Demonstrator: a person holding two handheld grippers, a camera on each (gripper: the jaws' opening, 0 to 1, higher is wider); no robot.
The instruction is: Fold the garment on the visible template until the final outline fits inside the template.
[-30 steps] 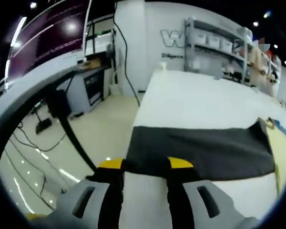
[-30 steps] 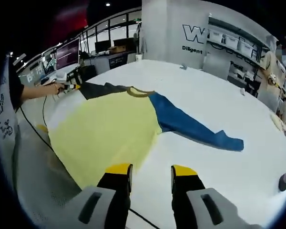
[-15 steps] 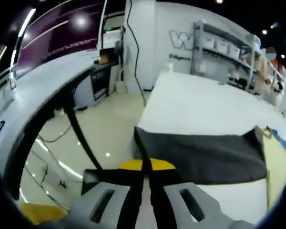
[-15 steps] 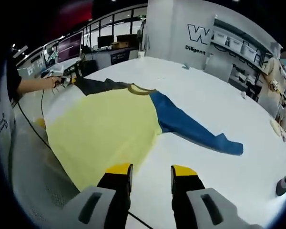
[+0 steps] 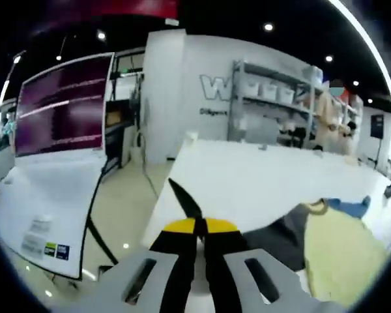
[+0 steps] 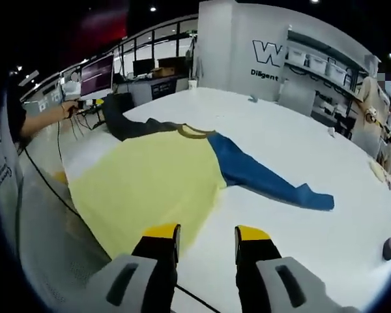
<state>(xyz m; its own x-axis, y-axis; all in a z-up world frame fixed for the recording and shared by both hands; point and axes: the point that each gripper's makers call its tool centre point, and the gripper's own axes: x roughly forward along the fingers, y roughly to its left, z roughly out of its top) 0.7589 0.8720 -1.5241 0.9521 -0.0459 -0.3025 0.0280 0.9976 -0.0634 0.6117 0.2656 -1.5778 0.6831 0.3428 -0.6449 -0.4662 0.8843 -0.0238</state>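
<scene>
The left hand-held gripper [image 5: 195,227] is now pinched shut on the tip of the black sleeve [image 5: 182,199]. A second ago its jaws were wide apart with the sleeve lying flat on the white desk [image 5: 247,176] just past them. Half a second ago they closed on the sleeve's edge. Now the sleeve is lifted off the desk and hangs up from the jaws in a thin point. I think this means the first fold is starting: the black sleeve is ready to be carried in over the yellow body [image 6: 150,189] of the garment.

The right hand-held gripper [image 6: 207,233] is wide open and holds nothing. It has barely moved. The yellow hem lies just in front of its left jaw. The blue sleeve [image 6: 267,182] stretches flat on the desk farther ahead and to the right, well apart from the jaws. The collar [image 6: 194,132] sits at the far end of the yellow part.
</scene>
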